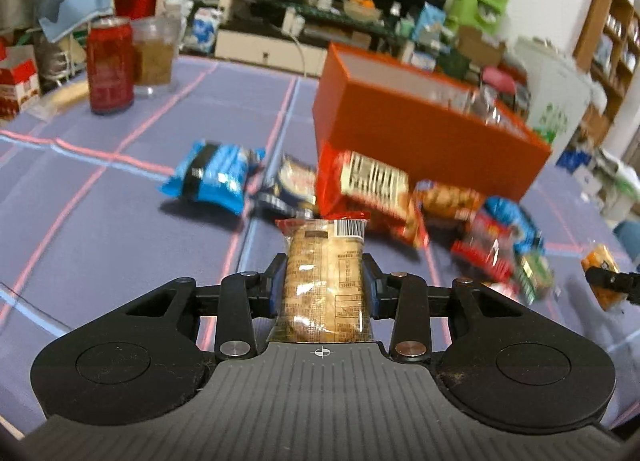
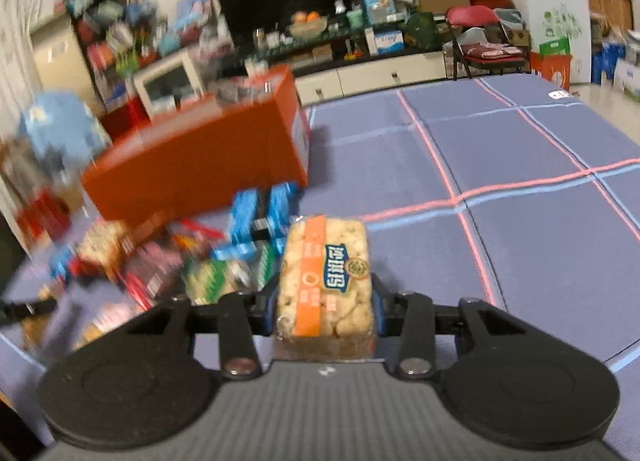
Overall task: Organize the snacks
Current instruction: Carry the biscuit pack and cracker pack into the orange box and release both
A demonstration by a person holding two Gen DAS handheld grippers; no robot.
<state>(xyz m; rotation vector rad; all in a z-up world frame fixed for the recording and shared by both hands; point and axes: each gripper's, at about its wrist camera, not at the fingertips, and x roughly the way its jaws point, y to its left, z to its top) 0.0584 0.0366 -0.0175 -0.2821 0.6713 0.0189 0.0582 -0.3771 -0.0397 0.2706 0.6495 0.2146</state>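
Left wrist view: left gripper (image 1: 325,281) clamped on clear-wrapped biscuit pack (image 1: 323,285), raised over purple tablecloth (image 1: 120,201); orange box (image 1: 416,133) behind loose snacks (image 1: 372,189).

Right wrist view: right gripper (image 2: 325,301) clamped on orange-banded cracker pack (image 2: 326,281); orange box (image 2: 200,157) upper left.

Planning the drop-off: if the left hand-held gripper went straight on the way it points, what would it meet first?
Probably the red snack packet lying against the orange box, straight beyond the biscuit pack that the left hand-held gripper holds. Blur makes depth uncertain.
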